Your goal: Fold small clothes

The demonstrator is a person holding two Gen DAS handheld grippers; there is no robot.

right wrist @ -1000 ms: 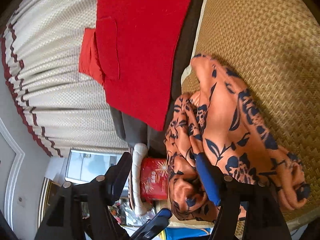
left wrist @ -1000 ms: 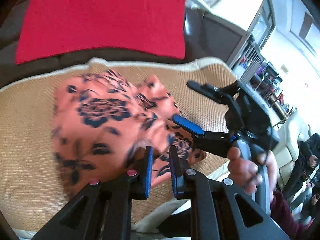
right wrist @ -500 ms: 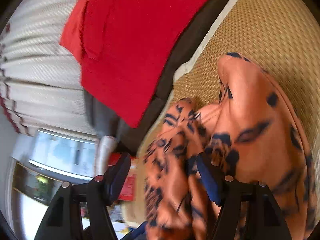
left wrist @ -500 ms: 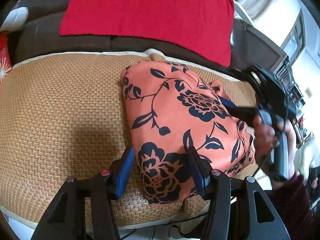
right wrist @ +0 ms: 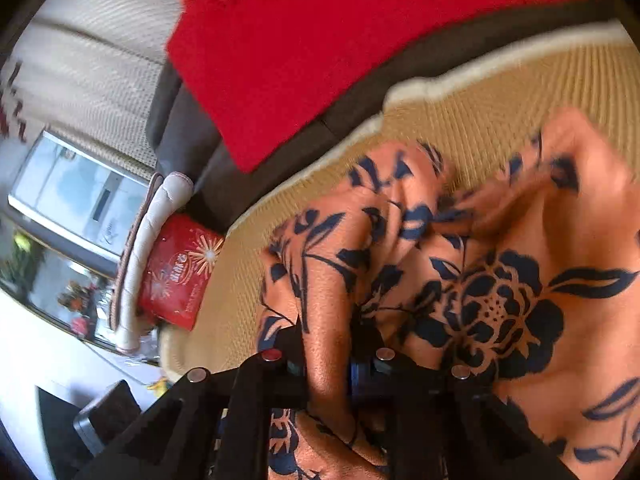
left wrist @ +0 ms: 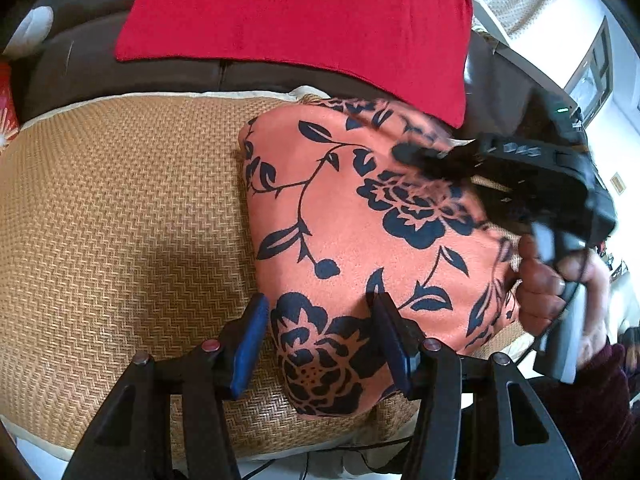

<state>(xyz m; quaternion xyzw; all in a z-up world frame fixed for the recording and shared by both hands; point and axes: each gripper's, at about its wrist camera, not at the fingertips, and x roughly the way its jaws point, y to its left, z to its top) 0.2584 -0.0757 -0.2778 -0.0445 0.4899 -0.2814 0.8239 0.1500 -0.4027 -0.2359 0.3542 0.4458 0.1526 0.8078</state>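
Woven mat (left wrist: 120,208): the landmark here; a tan zigzag-weave cushion cover with a pale piped edge, bare across the left of the left wrist view.
Red cloth (left wrist: 296,12): lies flat on the dark sofa back just beyond the mat's far edge; untouched.
Floral garment (left wrist: 360,232): orange with dark blue flowers, on the mat's right half. A second ago it was a loose rumpled heap; now it lies as a smoother, compact panel, its near end hanging over the mat's front edge.
Meaning for the task: one fold looks made, and the piece is probably being gathered for the next fold or a tidy-up.
Red packet (right wrist: 180,272): off the mat's end, beside a pale padded rim; plays no part.
Right gripper (right wrist: 330,354): half a second ago its jaws stood wide over the cloth; they have snapped together and now pinch a raised ridge of the garment, above the mat's right side. In the left wrist view it shows motion-blurred over the garment's far corner.
Left gripper (left wrist: 320,340): narrow a second ago, now half spread; its blue pads straddle the garment's near end at the mat's front edge without pressing on it, so it holds nothing.
Risk: judging by the slack cloth, pulling from one pinch could drag the fold askew.
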